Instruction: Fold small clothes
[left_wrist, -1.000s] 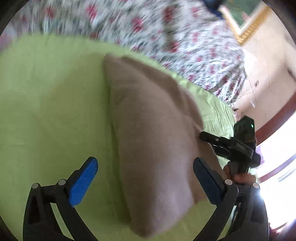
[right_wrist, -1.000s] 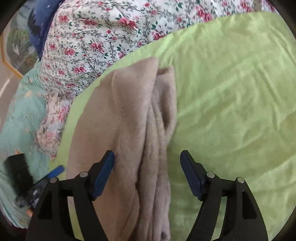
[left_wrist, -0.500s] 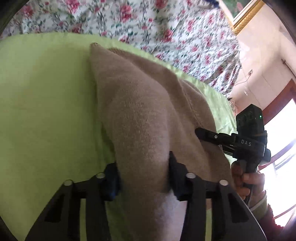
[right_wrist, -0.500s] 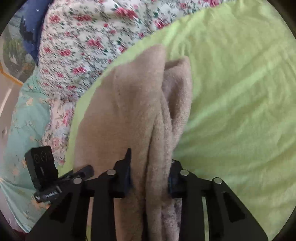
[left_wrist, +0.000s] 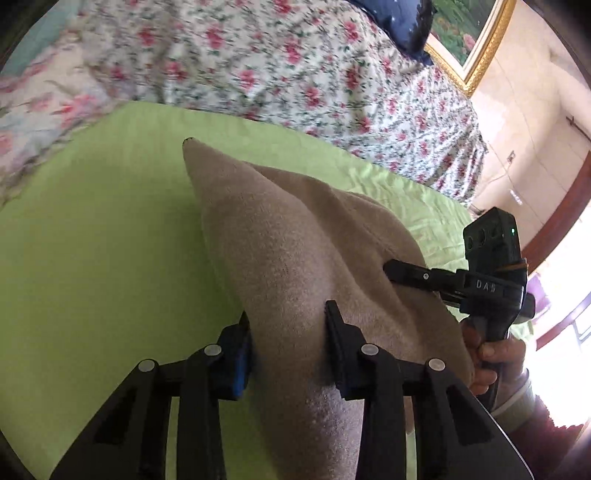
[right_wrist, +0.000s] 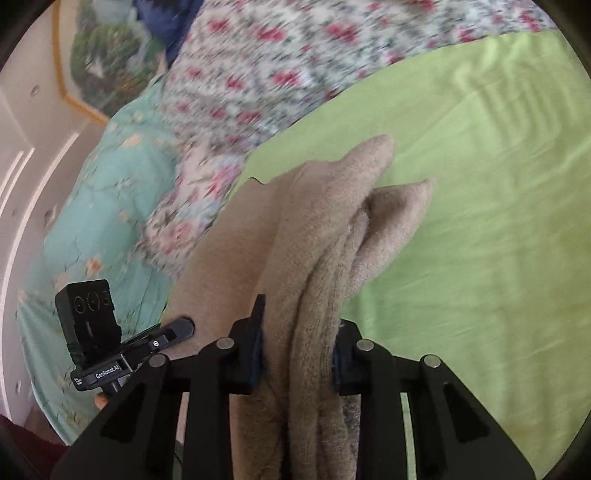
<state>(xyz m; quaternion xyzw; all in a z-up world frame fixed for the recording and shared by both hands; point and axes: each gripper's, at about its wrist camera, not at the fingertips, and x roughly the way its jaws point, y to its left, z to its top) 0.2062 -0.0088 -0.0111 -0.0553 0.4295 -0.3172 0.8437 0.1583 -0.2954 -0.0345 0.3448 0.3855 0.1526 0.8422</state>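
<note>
Both the left gripper (left_wrist: 288, 332) and right gripper (right_wrist: 297, 339) pinch the bunched tan garment (left_wrist: 295, 251) mid-frame, so folding seems barely begun.

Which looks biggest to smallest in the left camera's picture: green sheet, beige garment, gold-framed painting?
1. Green sheet
2. Beige garment, though nearness to the camera inflates it
3. Gold-framed painting, far off and cut by the picture's edge

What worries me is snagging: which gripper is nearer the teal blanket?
Left. The left gripper holds the cloth toward the teal blanket; the right gripper holds it over the green sheet, farther off.
</note>
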